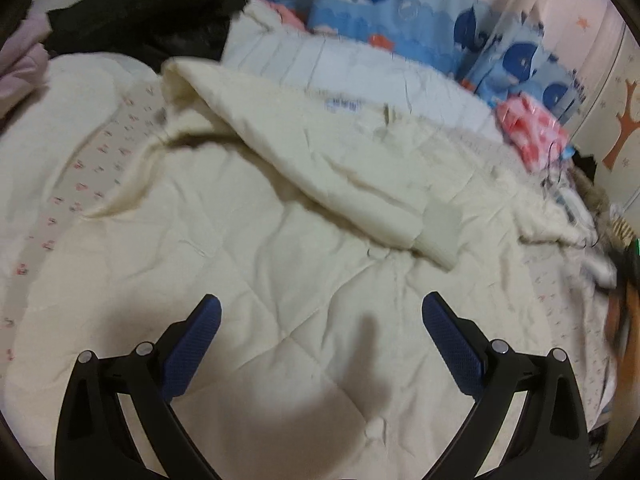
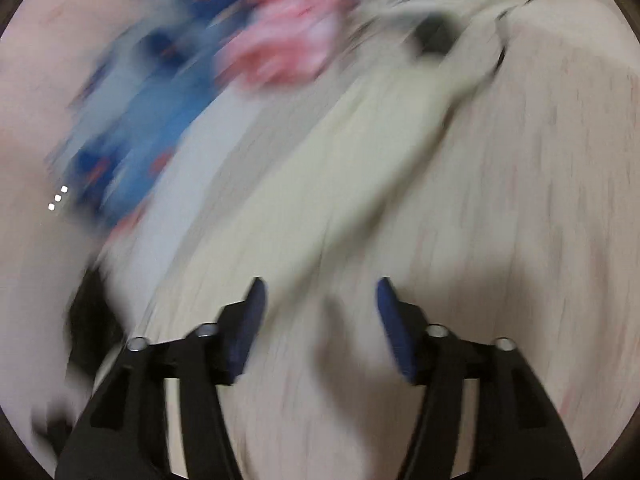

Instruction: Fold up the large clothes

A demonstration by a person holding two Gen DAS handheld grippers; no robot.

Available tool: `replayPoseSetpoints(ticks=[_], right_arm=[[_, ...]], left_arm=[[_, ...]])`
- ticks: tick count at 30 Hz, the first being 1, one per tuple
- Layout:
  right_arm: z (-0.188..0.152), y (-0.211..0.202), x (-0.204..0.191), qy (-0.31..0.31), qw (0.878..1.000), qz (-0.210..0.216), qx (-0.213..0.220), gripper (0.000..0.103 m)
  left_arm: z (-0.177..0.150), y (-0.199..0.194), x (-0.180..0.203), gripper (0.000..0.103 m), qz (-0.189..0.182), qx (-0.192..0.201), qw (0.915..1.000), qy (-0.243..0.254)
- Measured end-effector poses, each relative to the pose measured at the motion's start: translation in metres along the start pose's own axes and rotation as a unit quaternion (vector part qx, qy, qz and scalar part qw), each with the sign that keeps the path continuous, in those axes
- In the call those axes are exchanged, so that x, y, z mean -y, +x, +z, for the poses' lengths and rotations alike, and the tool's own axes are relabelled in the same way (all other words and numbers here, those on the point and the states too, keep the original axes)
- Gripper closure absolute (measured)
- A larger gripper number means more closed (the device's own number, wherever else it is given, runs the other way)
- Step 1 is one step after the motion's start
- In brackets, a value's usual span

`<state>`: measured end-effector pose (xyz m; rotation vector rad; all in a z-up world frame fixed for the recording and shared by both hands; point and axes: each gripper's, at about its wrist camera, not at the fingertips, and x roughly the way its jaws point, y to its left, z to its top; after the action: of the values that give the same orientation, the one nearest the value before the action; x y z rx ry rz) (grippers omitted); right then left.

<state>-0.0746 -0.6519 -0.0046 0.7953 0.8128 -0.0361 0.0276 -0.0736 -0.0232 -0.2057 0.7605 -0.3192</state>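
The left gripper [image 1: 321,308] hangs over a cream quilted garment [image 1: 248,248] with its blue-padded fingers [image 1: 196,344] spread wide and nothing between them. The garment lies spread flat across the middle of the bed, and one sleeve [image 1: 320,168] is folded diagonally across it, its cuff [image 1: 440,228] resting toward the bed's right side. A floral bedsheet [image 1: 80,184] shows along the left edge. Farther back, a black garment [image 1: 144,12] is heaped at the far left corner, a whale-print blanket [image 1: 400,12] lines the far edge, and a pink cloth [image 1: 532,136] sits near the right edge.

The right wrist view is heavily blurred. The right gripper [image 2: 320,296] is released, fingers apart, holding nothing, above the bedsheet beside the cream fabric.
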Motion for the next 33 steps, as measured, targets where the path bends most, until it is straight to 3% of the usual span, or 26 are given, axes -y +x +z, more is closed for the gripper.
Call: replayPoseSetpoints(ticks=[2, 4, 6, 7, 10, 11, 12, 14, 16, 19, 20, 23, 24, 25, 27, 30, 31, 33], right_arm=[[-0.073, -0.004, -0.023, -0.054, 0.996, 0.027, -0.070, 0.019], [-0.128, 0.002, -0.042, -0.084, 0.987, 0.048, -0.132, 0.018], [-0.163, 0.002, -0.066, -0.146, 0.979, 0.022, -0.141, 0.012], [-0.179, 0.003, -0.080, -0.176, 0.973, 0.029, -0.146, 0.009], [-0.211, 0.012, -0.118, -0.242, 0.955, 0.023, -0.169, 0.010], [-0.219, 0.017, -0.126, -0.268, 0.948, 0.015, -0.173, 0.025], [-0.222, 0.019, -0.134, -0.284, 0.944, 0.000, -0.170, 0.055], [-0.208, 0.009, -0.136, -0.246, 0.957, 0.031, -0.153, 0.087], [-0.182, -0.018, -0.136, -0.213, 0.969, 0.062, -0.108, 0.091], [-0.170, -0.064, -0.136, -0.200, 0.976, 0.069, -0.057, 0.092], [-0.172, -0.069, -0.133, -0.211, 0.974, 0.050, -0.060, 0.092], [-0.199, -0.033, -0.100, -0.225, 0.960, -0.036, -0.162, 0.084], [-0.201, -0.032, -0.087, -0.209, 0.964, -0.034, -0.162, 0.079], [-0.197, -0.040, -0.079, -0.180, 0.973, -0.008, -0.144, 0.078], [-0.186, -0.064, -0.084, -0.177, 0.980, -0.025, -0.088, 0.056], [-0.167, -0.082, -0.110, -0.202, 0.979, -0.029, -0.025, 0.042], [-0.156, -0.084, -0.120, -0.204, 0.979, -0.022, -0.012, 0.040], [-0.158, -0.089, -0.132, -0.200, 0.980, 0.002, 0.003, 0.035]], left_arm=[[-0.005, -0.016, -0.001, 0.006, 0.001, 0.007, 1.0000, -0.003], [-0.015, -0.035, -0.007, 0.006, 0.003, 0.002, 1.0000, -0.003], [-0.024, -0.048, -0.010, 0.006, 0.009, -0.006, 0.9999, 0.000], [-0.033, -0.060, -0.013, 0.006, 0.012, -0.008, 0.9999, 0.004], [-0.056, -0.094, -0.027, 0.006, 0.025, -0.011, 0.9996, 0.004], [-0.062, -0.104, -0.034, 0.006, 0.027, -0.013, 0.9995, -0.001], [-0.067, -0.113, -0.038, 0.006, 0.029, -0.015, 0.9994, -0.006], [-0.077, -0.130, -0.047, 0.006, 0.038, -0.018, 0.9990, -0.014], [-0.079, -0.148, -0.049, 0.006, 0.046, -0.013, 0.9988, -0.006], [-0.071, -0.176, -0.048, 0.006, 0.062, 0.016, 0.9978, 0.019], [-0.068, -0.181, -0.047, 0.006, 0.068, 0.026, 0.9969, 0.028], [-0.054, -0.172, -0.037, 0.006, 0.088, 0.032, 0.9939, 0.059], [-0.048, -0.162, -0.030, 0.006, 0.090, 0.027, 0.9929, 0.073], [-0.042, -0.150, -0.019, 0.006, 0.092, 0.031, 0.9905, 0.097], [-0.032, -0.127, 0.003, 0.006, 0.111, 0.046, 0.9802, 0.157], [-0.017, -0.074, 0.043, 0.006, 0.135, 0.062, 0.9513, 0.270], [-0.012, -0.051, 0.058, 0.006, 0.149, 0.067, 0.9367, 0.309], [-0.006, -0.017, 0.077, 0.006, 0.157, 0.063, 0.9202, 0.353]])
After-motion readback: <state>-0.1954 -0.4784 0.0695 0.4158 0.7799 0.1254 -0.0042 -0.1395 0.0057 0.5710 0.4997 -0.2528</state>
